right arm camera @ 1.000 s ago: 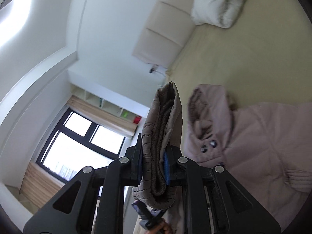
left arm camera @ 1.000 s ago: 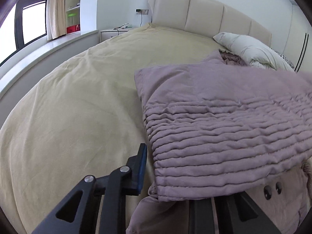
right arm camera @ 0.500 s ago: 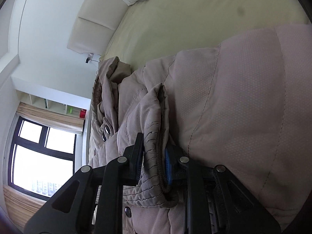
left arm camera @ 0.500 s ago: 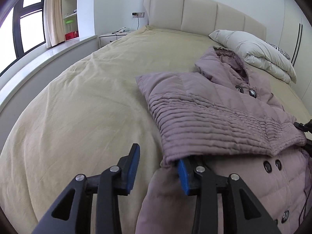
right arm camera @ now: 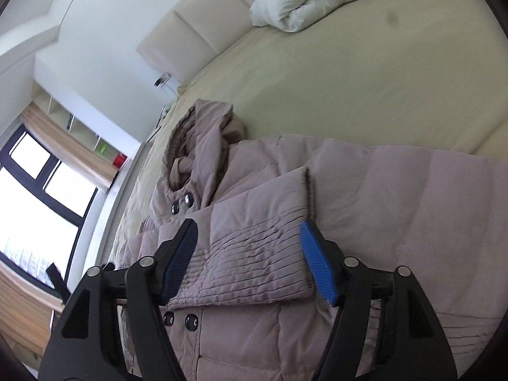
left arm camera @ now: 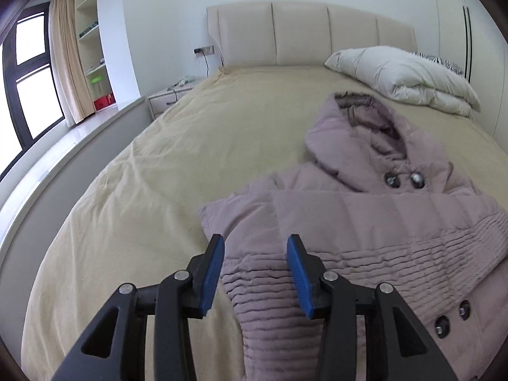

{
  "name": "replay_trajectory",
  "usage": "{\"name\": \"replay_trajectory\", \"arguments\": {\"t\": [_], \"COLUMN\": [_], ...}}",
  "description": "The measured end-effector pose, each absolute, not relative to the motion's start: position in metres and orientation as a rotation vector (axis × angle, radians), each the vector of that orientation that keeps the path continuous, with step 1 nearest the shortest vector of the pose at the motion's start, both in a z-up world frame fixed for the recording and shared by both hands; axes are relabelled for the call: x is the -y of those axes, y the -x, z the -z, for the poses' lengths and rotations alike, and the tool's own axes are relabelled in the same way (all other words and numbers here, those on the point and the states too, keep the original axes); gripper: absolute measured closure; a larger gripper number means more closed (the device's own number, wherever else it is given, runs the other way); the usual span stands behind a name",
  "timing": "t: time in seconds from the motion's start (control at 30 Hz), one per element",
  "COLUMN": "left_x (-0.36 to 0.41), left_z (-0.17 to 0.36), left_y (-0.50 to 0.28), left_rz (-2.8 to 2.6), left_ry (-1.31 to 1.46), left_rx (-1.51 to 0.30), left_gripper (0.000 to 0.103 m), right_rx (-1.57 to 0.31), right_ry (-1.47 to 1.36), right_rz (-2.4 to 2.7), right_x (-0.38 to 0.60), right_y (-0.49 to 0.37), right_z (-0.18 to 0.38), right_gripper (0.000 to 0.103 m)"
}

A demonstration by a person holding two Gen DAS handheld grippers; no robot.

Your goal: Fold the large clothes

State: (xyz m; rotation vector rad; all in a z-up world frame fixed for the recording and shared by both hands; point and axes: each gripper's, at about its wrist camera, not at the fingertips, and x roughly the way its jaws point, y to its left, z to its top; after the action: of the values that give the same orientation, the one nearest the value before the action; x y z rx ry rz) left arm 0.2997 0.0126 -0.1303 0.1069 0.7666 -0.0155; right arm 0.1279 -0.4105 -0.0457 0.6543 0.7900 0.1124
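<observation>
coat (left arm camera: 365,222) lies on the bed (left arm camera: 190,146), sleeve (right arm camera: 254,241) folded across its front | your left gripper (left arm camera: 255,270) and right gripper (right arm camera: 249,260) both hang spread, holding nothing | risk: puffy sleeve may spring back; a careless regrab could drag the fold loose

your left hand-held gripper (left arm camera: 255,271) was level and pointed forward, its blue-padded fingers (left arm camera: 212,274) spread apart with nothing between them. your right hand-held gripper (right arm camera: 249,260) was rolled to one side, its camera view tilted, and its fingers (right arm camera: 317,268) stood spread wider still, gripping nothing.
</observation>
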Motion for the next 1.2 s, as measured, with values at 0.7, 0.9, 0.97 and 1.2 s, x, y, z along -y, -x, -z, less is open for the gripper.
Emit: {"name": "replay_trajectory", "arguments": {"t": [0.7,0.9,0.97,1.2], "left_x": [-0.052,-0.061,-0.059,-0.03], "left_z": [0.173,0.148,0.134,0.174], "left_y": [-0.358,-0.327,-0.298,-0.271], "left_rz": [0.045,-0.001,0.013,0.06], "left_ry": [-0.051,-0.027,-0.02,-0.174], "left_rx": [-0.882,-0.809,-0.759,-0.85], "left_gripper": [0.068,0.072,0.072,0.08], "right_rx": [-0.892,-0.901,-0.854,-0.894], "right_ry": [-0.414,-0.377,-0.393,-0.336], "right_rz": [-0.081,-0.048,-0.074,-0.067], "right_x": [0.368,0.364,0.36,0.352], "right_y": [-0.133,-0.122,-0.109,-0.097], "right_z": [0.097,0.074,0.064,0.095], "right_gripper": [0.06,0.059,0.059,0.058]}}
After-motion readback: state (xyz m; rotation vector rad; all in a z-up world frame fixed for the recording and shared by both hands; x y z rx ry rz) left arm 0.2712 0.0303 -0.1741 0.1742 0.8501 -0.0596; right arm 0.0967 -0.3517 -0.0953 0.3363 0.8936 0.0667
